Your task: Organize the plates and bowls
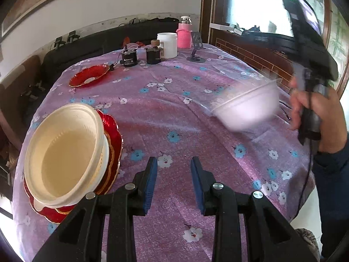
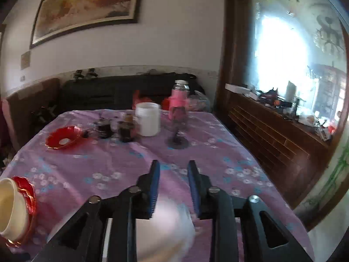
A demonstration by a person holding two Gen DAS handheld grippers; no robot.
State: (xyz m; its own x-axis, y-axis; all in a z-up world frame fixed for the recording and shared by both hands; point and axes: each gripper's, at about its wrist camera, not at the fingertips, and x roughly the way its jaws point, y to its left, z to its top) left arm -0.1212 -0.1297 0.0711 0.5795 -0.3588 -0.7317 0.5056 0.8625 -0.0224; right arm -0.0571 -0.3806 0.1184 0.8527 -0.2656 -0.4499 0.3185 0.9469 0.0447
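A cream bowl (image 1: 65,152) sits nested on a stack of red scalloped plates (image 1: 113,135) at the table's left; the stack also shows in the right wrist view (image 2: 26,187). A single red plate (image 1: 88,76) lies at the far left (image 2: 64,140). My left gripper (image 1: 173,163) is open and empty above the cloth, right of the stack. A blurred white bowl (image 1: 246,107) hangs in the air at the right, under my right gripper (image 2: 173,168). In the right wrist view the bowl (image 2: 168,229) is a white blur below the parted fingers; a grip on it cannot be made out.
The round table has a purple floral cloth (image 1: 174,113). At its far side stand a white jar (image 1: 167,44), a pink bottle (image 1: 185,35), two dark jars (image 1: 152,55) and a phone stand (image 1: 196,50). A wooden sideboard (image 2: 272,135) runs along the right.
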